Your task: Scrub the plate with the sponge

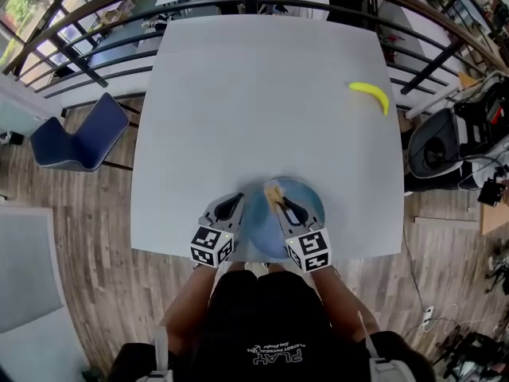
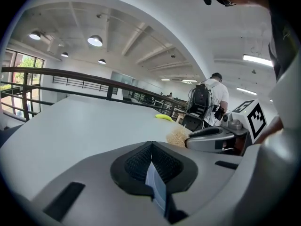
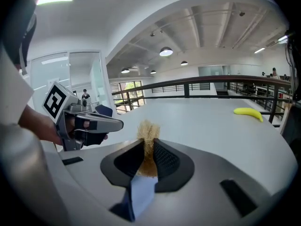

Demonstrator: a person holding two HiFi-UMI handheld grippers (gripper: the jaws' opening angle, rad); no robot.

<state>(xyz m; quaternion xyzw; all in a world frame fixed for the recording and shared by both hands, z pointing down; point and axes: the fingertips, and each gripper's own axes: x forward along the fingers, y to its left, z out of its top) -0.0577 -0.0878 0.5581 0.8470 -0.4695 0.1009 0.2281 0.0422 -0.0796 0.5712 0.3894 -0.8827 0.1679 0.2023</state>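
Gripping w/ left claw point(image 1: 235, 204): my pads are pinched together on the left rim of the plate point(image 1: 261, 228). In the left gripper view the thin blue edge sits squeezed btwn them.
Right claw point(image 1: 280, 205): clamped on the sponge point(image 1: 273, 192), a tan, fibrous tuft. In the right gripper view it pokes up past my pads.
Sponge pos.: over the far-middle part of the plate, just beside my left claw. I can't tell whether it touches the surface.
Plate: blue, round, lying flat at the near edge of the counter point(image 1: 262, 94), right in front of me, w/ one claw on each side.
Counter: pale grey, squarish.
Banana point(image 1: 371, 95): yellow, lying toward the far right of the counter, well apart from the plate.
Chair point(image 1: 75, 142): dark blue, on the wood floor off the counter's left side.
Railing point(image 1: 119, 46): dark bars curving round the far side of the counter.
Background: a person point(image 2: 209, 95) w/ a backpack stands beyond the counter in the left gripper view.
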